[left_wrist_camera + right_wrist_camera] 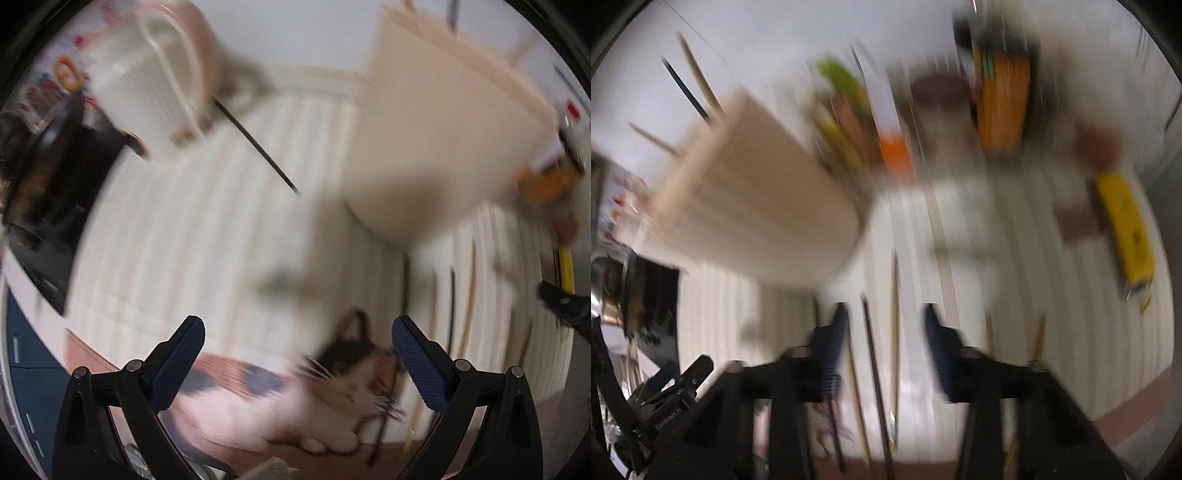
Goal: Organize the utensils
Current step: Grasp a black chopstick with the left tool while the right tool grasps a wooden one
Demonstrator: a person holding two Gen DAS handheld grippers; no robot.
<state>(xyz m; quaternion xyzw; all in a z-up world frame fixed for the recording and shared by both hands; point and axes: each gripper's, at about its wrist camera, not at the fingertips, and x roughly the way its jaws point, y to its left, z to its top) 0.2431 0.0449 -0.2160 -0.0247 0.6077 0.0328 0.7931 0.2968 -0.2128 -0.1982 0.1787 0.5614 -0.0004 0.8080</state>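
Note:
Both views are motion-blurred. A tall cream utensil holder (436,147) stands on a white striped mat (192,236), with chopsticks sticking out of its top; it also shows in the right wrist view (757,206). A dark chopstick (258,144) lies alone on the mat to its left. Several loose chopsticks (452,314) lie near the holder. My left gripper (297,358) is open and empty above the mat's near edge. My right gripper (884,343) is open, its fingers on either side of a dark chopstick (873,365) and a light chopstick (894,343), not gripping them.
A white ribbed container (147,85) stands at the far left of the mat, beside a black tray (55,184). A cat picture (351,380) is on the cloth below. An orange packet (1004,96), a yellow box (1126,236) and green items (842,96) lie beyond the mat.

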